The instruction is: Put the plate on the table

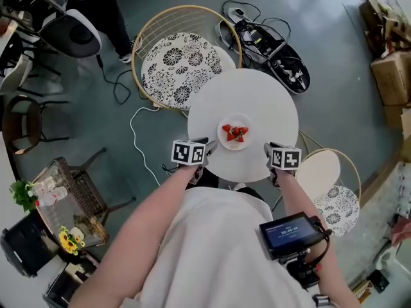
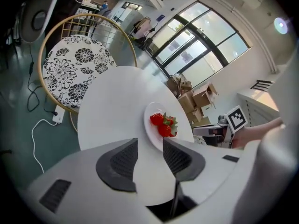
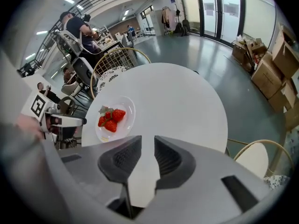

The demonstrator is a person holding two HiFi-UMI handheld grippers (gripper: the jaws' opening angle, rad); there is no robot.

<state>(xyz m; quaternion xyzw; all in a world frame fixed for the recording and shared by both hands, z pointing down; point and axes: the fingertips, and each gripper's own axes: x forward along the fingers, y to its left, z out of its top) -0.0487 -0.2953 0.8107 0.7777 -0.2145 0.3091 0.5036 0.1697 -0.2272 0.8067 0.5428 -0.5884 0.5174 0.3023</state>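
Welp, seeing plate [image 1: 235, 147] of strawberries [image 1: 235, 133] on the table [image 1: 257, 95]. Holding nothing with left gripper [image 2: 150, 141] or right gripper [image 3: 148, 139], jaws apart.

Round white table [image 1: 257, 95] bears a plate [image 1: 236, 145].

You have no legible text anywhere. The small screen [image 1: 290, 231] at the head view's lower right shows pale characters too small to read. The marker cubes [image 1: 188, 153] [image 1: 286, 158] carry only black-and-white square patterns.
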